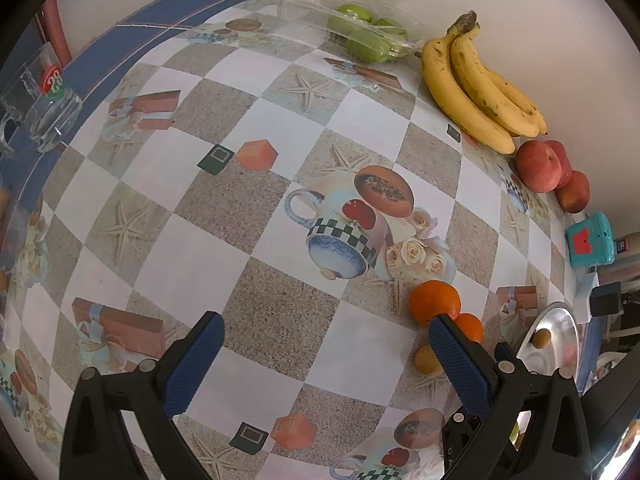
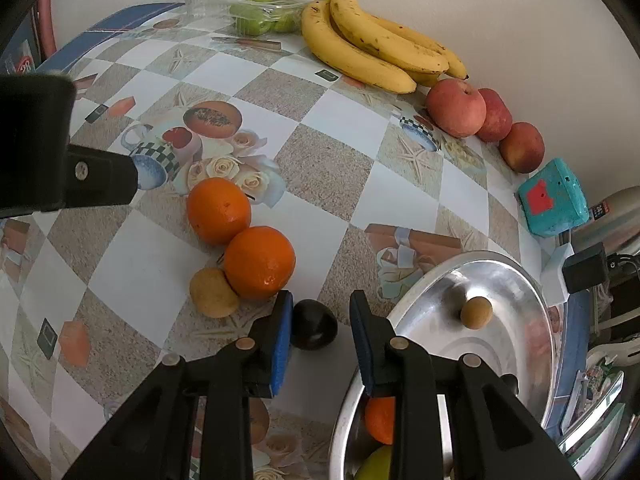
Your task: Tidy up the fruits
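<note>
In the right wrist view my right gripper (image 2: 320, 300) is open, its jaws on either side of a dark round fruit (image 2: 313, 324) on the table. Two oranges (image 2: 219, 210) (image 2: 259, 263) and a small tan fruit (image 2: 214, 293) lie just left of it. A steel bowl (image 2: 516, 280) at right holds a small tan fruit (image 2: 476, 312), an orange piece (image 2: 380, 420) and a green fruit. Bananas (image 2: 368, 40), red apples (image 2: 456, 108) and bagged green fruit (image 2: 256, 16) line the wall. My left gripper (image 1: 324, 328) is open and empty above the tablecloth; the oranges (image 1: 434, 302) sit by its right finger.
A teal box (image 2: 554, 200) and a black charger (image 2: 586, 268) sit near the bowl at the right edge. A glass mug (image 1: 44, 108) stands at the far left on the blue cloth. The left gripper's body (image 2: 60, 152) shows at the left of the right wrist view.
</note>
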{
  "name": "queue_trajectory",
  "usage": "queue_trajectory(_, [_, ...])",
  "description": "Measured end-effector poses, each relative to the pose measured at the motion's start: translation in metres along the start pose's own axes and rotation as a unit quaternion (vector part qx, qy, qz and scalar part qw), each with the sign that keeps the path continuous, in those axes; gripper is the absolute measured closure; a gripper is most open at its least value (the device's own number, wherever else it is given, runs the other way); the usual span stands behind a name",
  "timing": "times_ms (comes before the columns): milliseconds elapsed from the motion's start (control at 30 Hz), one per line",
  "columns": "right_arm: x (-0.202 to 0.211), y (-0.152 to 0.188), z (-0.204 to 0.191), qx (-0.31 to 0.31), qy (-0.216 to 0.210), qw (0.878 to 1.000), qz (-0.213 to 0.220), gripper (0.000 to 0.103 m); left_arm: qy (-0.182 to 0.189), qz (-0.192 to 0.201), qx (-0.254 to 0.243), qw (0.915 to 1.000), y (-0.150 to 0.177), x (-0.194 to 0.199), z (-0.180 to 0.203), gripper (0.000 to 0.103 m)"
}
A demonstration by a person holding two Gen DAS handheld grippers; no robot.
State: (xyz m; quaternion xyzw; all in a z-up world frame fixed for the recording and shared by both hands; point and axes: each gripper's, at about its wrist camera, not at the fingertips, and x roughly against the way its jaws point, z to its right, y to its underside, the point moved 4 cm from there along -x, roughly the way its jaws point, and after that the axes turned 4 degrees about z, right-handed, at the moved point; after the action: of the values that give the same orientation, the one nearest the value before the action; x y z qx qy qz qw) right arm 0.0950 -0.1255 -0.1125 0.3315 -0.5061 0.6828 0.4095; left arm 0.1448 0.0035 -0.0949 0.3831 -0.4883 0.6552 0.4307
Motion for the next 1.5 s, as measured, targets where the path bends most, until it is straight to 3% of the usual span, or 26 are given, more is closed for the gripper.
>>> queue_trajectory(333, [0.002, 0.0, 0.001, -0.011, -0.015, 1.0, 0.004, 0.081, 0.003, -0.001, 0.005, 1.0, -0.001, 0.0, -0.002, 0.0])
queue_trajectory(1000, [0.013, -0.003, 0.012, -0.062, -0.061, 0.996, 0.025, 0.085, 0.008, -0.007, 0.016, 0.9998, -0.002, -0.004, -0.006, 0.0])
queue_trajectory(1167, [0.009, -0.003, 0.017, -0.07, -0.066, 0.995, 0.024, 0.069, 0.011, -0.009, 0.016, 0.9998, -0.002, -0.004, -0.004, 0.0])
queue_trajectory(1333, [0.005, -0.005, 0.019, -0.053, -0.063, 0.997, 0.014, 0.067, 0.014, -0.009, 0.019, 0.9997, -0.003, -0.004, -0.005, 0.0])
queue_trajectory(1500, [0.0, -0.004, 0.006, 0.02, -0.045, 0.999, -0.005, 0.067, 0.018, -0.01, 0.026, 0.9994, -0.004, -0.004, -0.007, 0.0])
